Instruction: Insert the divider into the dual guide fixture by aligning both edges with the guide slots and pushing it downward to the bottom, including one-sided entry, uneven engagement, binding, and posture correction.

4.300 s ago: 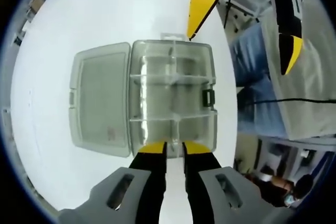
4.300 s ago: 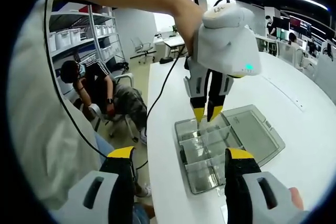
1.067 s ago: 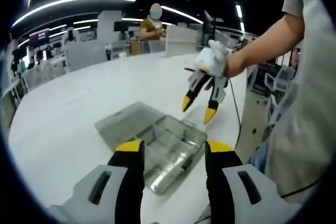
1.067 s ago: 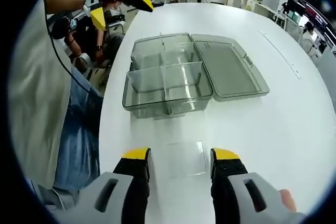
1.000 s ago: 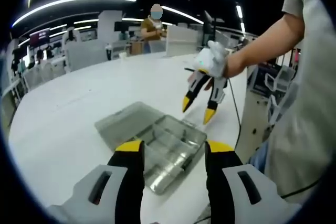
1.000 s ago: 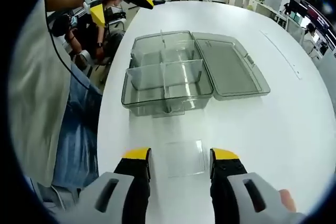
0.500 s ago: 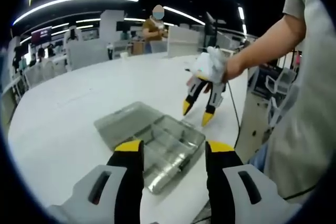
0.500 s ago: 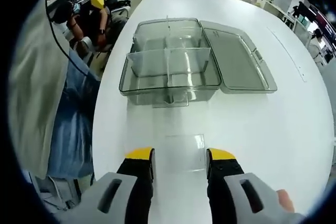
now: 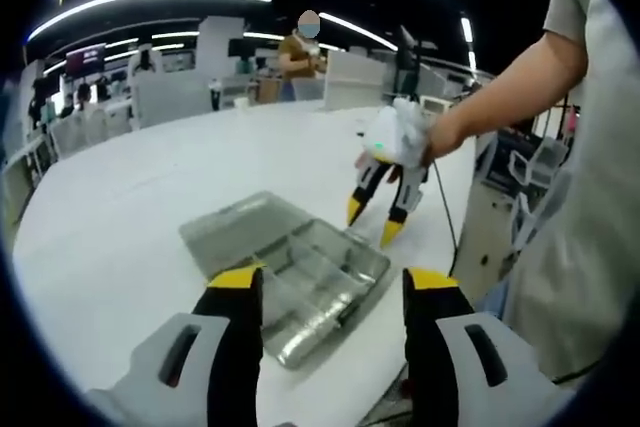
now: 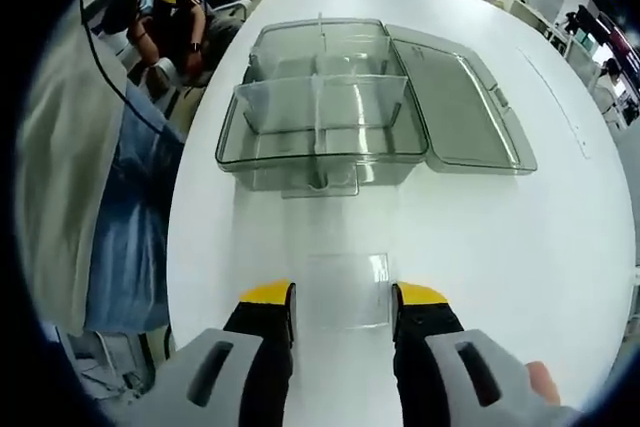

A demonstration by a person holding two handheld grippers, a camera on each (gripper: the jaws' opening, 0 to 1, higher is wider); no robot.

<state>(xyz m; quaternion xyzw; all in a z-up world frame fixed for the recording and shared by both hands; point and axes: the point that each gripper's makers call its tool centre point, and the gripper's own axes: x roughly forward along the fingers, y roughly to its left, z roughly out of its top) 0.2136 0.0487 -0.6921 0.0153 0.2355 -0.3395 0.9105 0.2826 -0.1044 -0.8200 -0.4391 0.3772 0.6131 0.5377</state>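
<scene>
A clear plastic organiser box (image 10: 300,159) stands on the white table with its lid (image 10: 455,107) folded open to the right; fixed partitions split it into compartments. A loose clear divider (image 10: 340,287) lies flat on the table in front of the box. My right gripper (image 10: 343,297) is open, its yellow tips on either side of the divider's near edge. In the left gripper view my left gripper (image 9: 332,282) hangs open above the box (image 9: 300,272), and the right gripper (image 9: 370,220) points down at the table beyond it.
The box sits close to the table's edge (image 10: 185,197), where a person in jeans (image 10: 120,197) stands. A seated person (image 10: 185,22) is past the table corner. Bare white tabletop (image 10: 520,247) spreads right of the divider.
The right gripper has dropped and moved forward, so its tips now flank the divider. The left gripper has stayed almost still above the box.
</scene>
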